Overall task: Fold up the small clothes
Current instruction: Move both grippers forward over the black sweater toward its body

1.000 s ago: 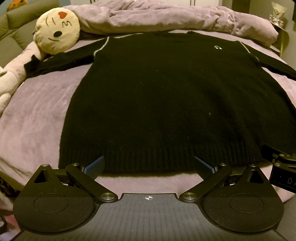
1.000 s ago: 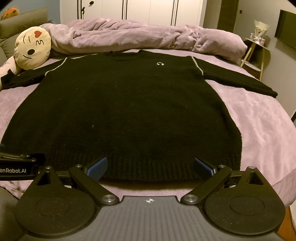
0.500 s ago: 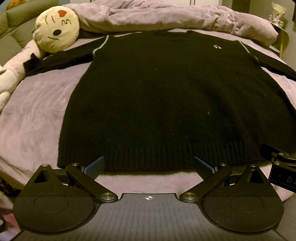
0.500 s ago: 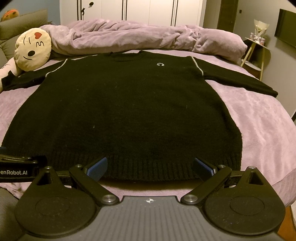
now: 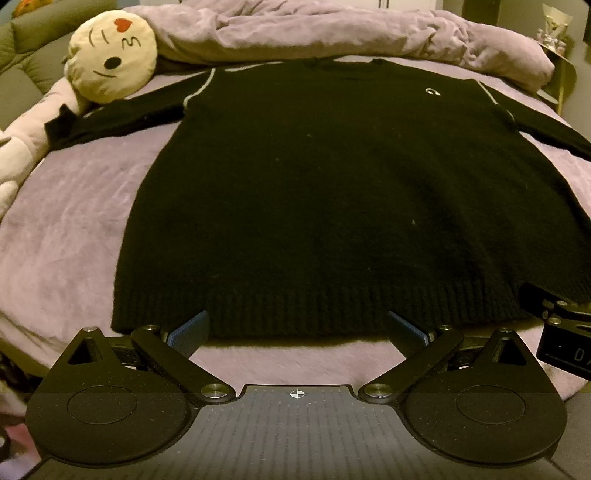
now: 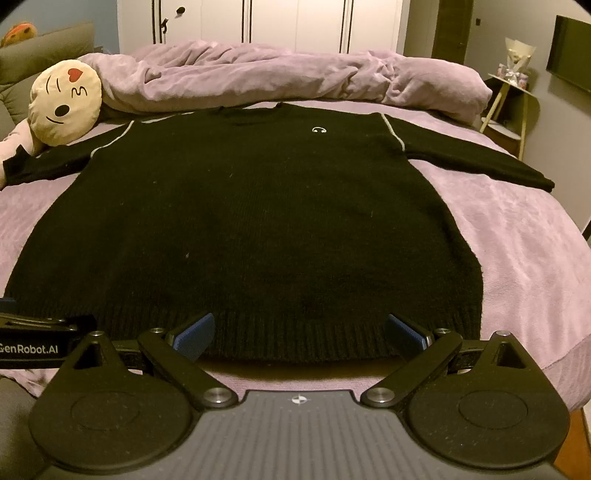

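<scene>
Both wrist cameras sat low and close at the hem of the black sweater (image 5: 332,206), facing up its length toward the heaped duvet (image 6: 288,77). The left view stood nearer the sweater's left corner, the right view rightward. Both shared the sweater, duvet and emoji pillow (image 5: 112,61).

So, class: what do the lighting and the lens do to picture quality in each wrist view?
Left wrist view: dim warm light, the black sweater loses knit detail except at the ribbed hem, and the bed bows with fisheye curve. Right wrist view: brighter at the wardrobe doors, corners vignetted dark, sweater again nearly featureless.
</scene>
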`<state>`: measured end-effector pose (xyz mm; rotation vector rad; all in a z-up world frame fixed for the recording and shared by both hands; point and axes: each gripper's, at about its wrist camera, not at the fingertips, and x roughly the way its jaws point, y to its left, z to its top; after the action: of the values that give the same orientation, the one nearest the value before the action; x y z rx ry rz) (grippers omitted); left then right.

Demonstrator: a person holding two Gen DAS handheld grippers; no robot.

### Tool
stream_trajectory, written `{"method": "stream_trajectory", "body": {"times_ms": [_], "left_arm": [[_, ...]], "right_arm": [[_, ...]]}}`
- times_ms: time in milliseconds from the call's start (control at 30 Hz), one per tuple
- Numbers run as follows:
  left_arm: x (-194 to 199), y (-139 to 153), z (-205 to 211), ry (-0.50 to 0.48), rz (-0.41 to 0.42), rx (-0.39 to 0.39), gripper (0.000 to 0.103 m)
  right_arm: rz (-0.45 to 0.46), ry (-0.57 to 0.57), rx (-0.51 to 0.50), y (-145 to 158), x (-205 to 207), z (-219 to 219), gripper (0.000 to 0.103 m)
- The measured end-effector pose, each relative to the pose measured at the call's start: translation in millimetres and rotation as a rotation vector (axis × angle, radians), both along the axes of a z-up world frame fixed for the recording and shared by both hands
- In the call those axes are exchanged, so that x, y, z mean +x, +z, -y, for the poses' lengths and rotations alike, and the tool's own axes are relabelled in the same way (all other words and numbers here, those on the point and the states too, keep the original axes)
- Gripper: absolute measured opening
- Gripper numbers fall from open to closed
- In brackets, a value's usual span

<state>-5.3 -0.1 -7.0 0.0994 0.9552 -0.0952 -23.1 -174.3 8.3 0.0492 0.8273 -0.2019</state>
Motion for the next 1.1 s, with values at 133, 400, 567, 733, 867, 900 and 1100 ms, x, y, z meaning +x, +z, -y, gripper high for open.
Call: {"method": "stream_trajectory", "body": {"times_ms": [133, 400, 567, 733, 867, 900, 1100], "left_arm": [[0.3, 0.4, 0.6, -0.002, -0.001, -0.003, 0.103], [0.4, 1.7, -0.3, 0.001, -0.009, -0.008, 0.103], [1.6, 2.6, -0.4, -0.001, -0.012, -0.009, 0.103], [2.4, 2.1, 1.0, -0.004, -0.016, -0.007, 0.103], [3.0, 2.0, 2.0, -0.004, -0.019, -0.007, 0.103], [3.0, 1.8, 2.1, -0.004, -0.019, -0.008, 0.103], [3.7, 1.1, 2.0, -0.004, -0.023, -0.009, 0.103]], "right_arm": [[0.004, -0.001, 0.003, 0.4, -1.3, 1.0, 0.099], [0.006, -0.003, 0.004, 0.9, -2.1, 1.1, 0.099], [0.008, -0.003, 0.007, 1.3, -3.4, 1.4, 0.099], [0.010, -0.006, 0.009, 1.6, -4.0, 2.3, 0.099], [0.010, -0.011, 0.015, 2.0, -4.1, 4.1, 0.099], [0.008, -0.011, 0.017, 1.9, -4.4, 4.0, 0.099], [0.009, -0.014, 0.020, 2.4, -3.9, 4.6, 0.099]]}}
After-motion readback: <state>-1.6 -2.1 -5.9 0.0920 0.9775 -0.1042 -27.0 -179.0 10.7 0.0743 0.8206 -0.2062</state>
